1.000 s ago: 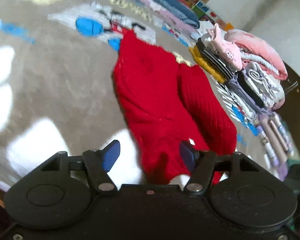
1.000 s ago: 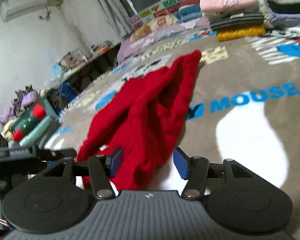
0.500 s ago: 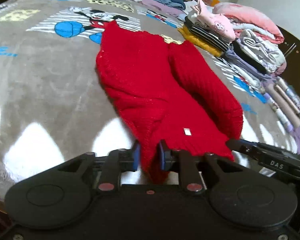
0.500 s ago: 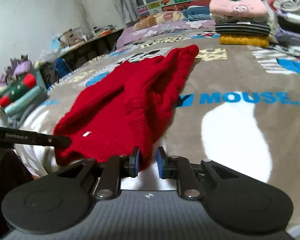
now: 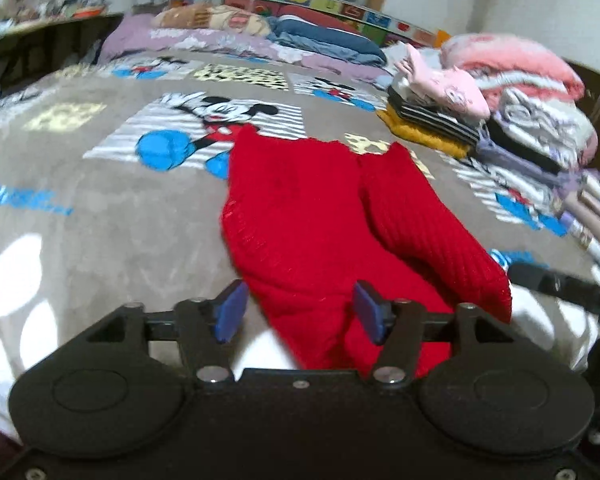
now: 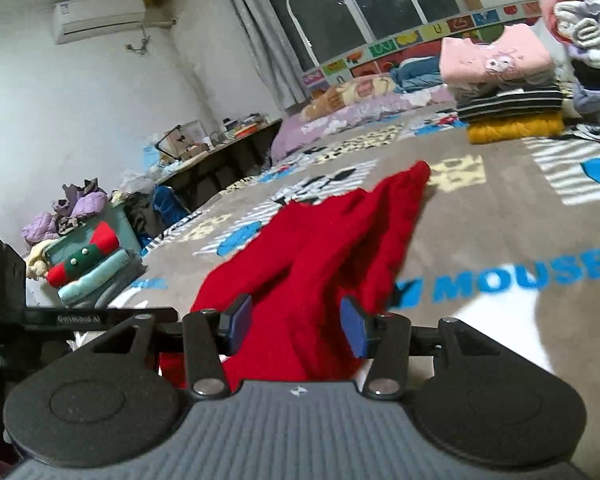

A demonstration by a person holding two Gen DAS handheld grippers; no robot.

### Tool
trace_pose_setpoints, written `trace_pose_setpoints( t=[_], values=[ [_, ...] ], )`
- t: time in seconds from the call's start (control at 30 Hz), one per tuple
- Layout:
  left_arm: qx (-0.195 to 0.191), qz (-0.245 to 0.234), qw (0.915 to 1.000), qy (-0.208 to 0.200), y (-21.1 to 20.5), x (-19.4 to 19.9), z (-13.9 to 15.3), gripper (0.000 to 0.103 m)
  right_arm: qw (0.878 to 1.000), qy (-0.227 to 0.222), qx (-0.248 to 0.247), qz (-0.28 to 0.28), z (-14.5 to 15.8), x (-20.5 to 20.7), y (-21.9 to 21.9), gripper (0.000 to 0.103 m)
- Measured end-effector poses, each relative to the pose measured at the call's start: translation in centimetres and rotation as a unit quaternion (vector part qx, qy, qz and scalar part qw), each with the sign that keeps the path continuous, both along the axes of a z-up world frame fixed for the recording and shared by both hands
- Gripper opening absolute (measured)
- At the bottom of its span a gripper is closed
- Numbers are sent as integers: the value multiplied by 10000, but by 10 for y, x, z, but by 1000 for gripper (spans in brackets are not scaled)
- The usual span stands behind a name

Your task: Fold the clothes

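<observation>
A red knit sweater point(image 5: 324, 216) lies on the grey cartoon-print blanket point(image 5: 100, 216), folded lengthwise with a ribbed sleeve point(image 5: 428, 224) along its right side. My left gripper point(image 5: 300, 312) is open over the sweater's near hem, blue pads spread wide with the knit between them but not pinched. In the right wrist view the same sweater point(image 6: 324, 248) stretches away from me, and my right gripper point(image 6: 296, 324) is open above its near edge. The other gripper's black body point(image 6: 80, 318) shows at the left.
Stacks of folded clothes point(image 5: 500, 112) line the blanket's right side, with a pink garment point(image 6: 496, 60) on a striped and yellow pile. A basket of unfolded clothes point(image 6: 88, 256) stands beside the bed at the left. Bedding point(image 5: 260, 36) lies along the far wall.
Both grippers were shut on the sweater's near hem half a second ago; both have now opened and let it go. The sweater lies flatter on the blanket.
</observation>
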State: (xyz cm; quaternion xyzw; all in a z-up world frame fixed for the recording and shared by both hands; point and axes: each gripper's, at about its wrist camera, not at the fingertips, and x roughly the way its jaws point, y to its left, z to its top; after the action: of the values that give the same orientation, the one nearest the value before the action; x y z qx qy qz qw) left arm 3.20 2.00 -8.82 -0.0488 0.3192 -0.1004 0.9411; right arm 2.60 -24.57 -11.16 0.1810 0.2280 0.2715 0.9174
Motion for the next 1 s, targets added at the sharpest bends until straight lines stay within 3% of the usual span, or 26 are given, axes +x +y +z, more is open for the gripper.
trace_pose_setpoints(
  t=[0.13, 0.27, 0.37, 0.53, 0.63, 0.7, 0.8, 1.0],
  values=[
    [796, -237, 9963, -207, -29, 15, 1, 67, 9988, 187, 450, -56, -3, 17, -5, 54],
    [1800, -497, 9819, -324, -61, 33, -8, 67, 9915, 555, 1166, -169, -15, 35, -16, 56],
    [2541, -689, 9638, -410, -85, 46, -14, 67, 9830, 751, 1646, -310, -24, 46, -25, 61],
    [3830, -717, 9186, -652, -116, 65, -38, 58, 9701, 984, 2158, -525, -36, 54, -39, 65],
    [4269, -699, 8984, -762, -124, 79, -46, 50, 9639, 1060, 2371, -593, -41, 56, -46, 67],
    [4447, -688, 8898, -760, -127, 91, -48, 50, 9608, 1087, 2472, -628, -43, 58, -49, 68],
    [4631, -709, 8805, -730, -133, 108, -49, 46, 9559, 1139, 2618, -689, -47, 61, -54, 68],
    [4835, -718, 8702, -612, -143, 140, -48, 37, 9437, 1368, 2887, -857, -61, 70, -59, 69]
  ],
)
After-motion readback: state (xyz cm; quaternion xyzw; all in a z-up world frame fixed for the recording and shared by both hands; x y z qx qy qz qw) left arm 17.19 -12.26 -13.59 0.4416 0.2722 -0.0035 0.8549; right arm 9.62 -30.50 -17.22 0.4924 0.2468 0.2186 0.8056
